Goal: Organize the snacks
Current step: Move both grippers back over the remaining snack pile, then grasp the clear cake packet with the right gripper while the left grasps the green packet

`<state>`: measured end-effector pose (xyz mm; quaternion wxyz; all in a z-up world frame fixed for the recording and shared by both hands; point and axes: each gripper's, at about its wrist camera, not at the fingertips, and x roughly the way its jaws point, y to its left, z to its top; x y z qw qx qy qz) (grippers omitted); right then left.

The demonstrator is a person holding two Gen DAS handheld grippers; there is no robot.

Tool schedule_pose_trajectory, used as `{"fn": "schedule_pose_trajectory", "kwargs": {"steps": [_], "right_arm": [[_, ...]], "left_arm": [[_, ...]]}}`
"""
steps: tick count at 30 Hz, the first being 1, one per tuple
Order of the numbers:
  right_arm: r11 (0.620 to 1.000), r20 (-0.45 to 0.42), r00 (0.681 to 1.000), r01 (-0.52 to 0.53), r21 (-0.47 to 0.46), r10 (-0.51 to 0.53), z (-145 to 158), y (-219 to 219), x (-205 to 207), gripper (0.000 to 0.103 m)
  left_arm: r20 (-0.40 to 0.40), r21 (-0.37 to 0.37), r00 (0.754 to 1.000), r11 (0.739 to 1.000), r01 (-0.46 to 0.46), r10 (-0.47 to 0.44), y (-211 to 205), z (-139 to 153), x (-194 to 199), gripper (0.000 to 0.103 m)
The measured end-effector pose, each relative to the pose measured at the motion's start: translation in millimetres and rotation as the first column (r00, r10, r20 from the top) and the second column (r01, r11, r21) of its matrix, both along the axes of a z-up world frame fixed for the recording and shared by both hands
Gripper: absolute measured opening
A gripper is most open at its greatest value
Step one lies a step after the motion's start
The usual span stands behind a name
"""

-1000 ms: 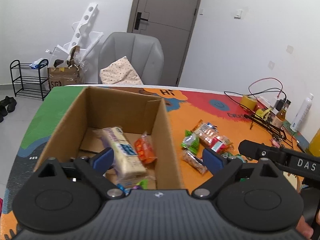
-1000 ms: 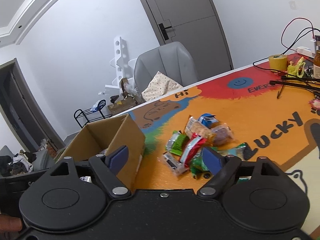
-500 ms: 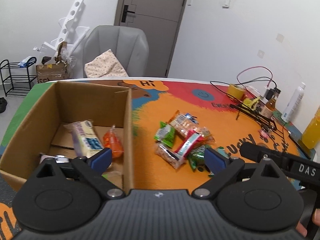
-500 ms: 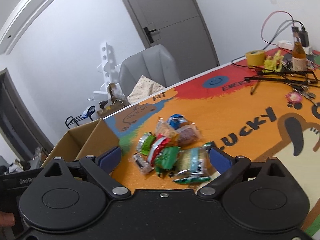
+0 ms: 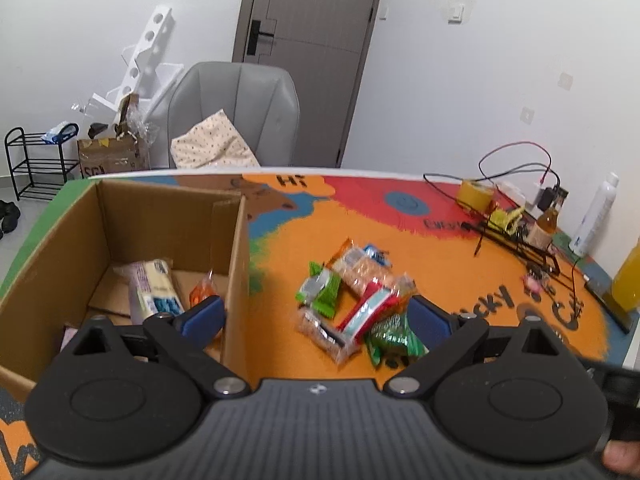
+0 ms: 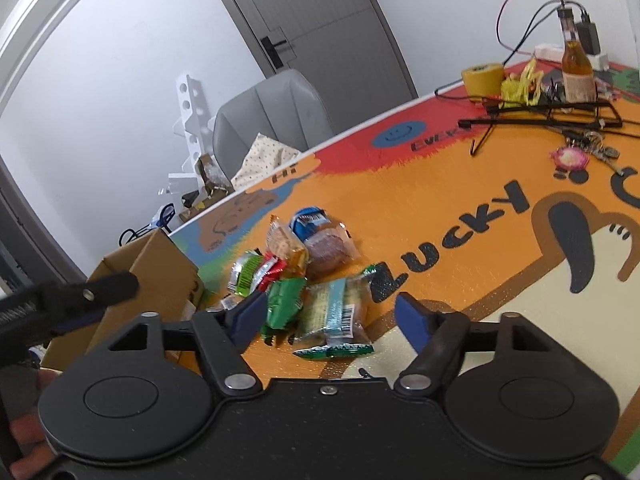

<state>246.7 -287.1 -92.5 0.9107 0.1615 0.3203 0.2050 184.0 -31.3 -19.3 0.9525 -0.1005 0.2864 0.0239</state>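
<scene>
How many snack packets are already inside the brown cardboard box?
2 visible inside the brown cardboard box: a pale blue-printed packet lying mid-floor, and a small orange packet beside it near the right wall. The left gripper hides the near floor, so more may exist.

Both wrist views low over table (image 5: 460, 264), sharing snack pile (image 5: 356, 300).

Cardboard box (image 5: 236, 264) sits on table (image 5: 460, 264) at left, two snack packs (image 5: 154, 290) inside. Snack pile (image 5: 356, 304) lies right of box on table. Tape roll (image 5: 474, 194), bottle (image 5: 546, 226), cables far right behind pile.
</scene>
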Motion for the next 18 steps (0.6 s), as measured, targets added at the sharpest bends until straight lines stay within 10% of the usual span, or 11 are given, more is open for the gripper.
{"fn": "schedule_pose_trajectory", "kwargs": {"steps": [11,18], "right_arm": [[0.999,-0.057,0.998,-0.039,-0.017,0.038,-21,9,21,0.065],[0.998,-0.064,0.996,-0.060,-0.037,0.057,-31,15,35,0.037]], "left_arm": [[-0.020,0.004,0.998,0.998,0.061,-0.061,-27,-11,18,0.086],[-0.071,-0.002,0.994,0.997,0.083,-0.083,-34,-29,35,0.065]]}}
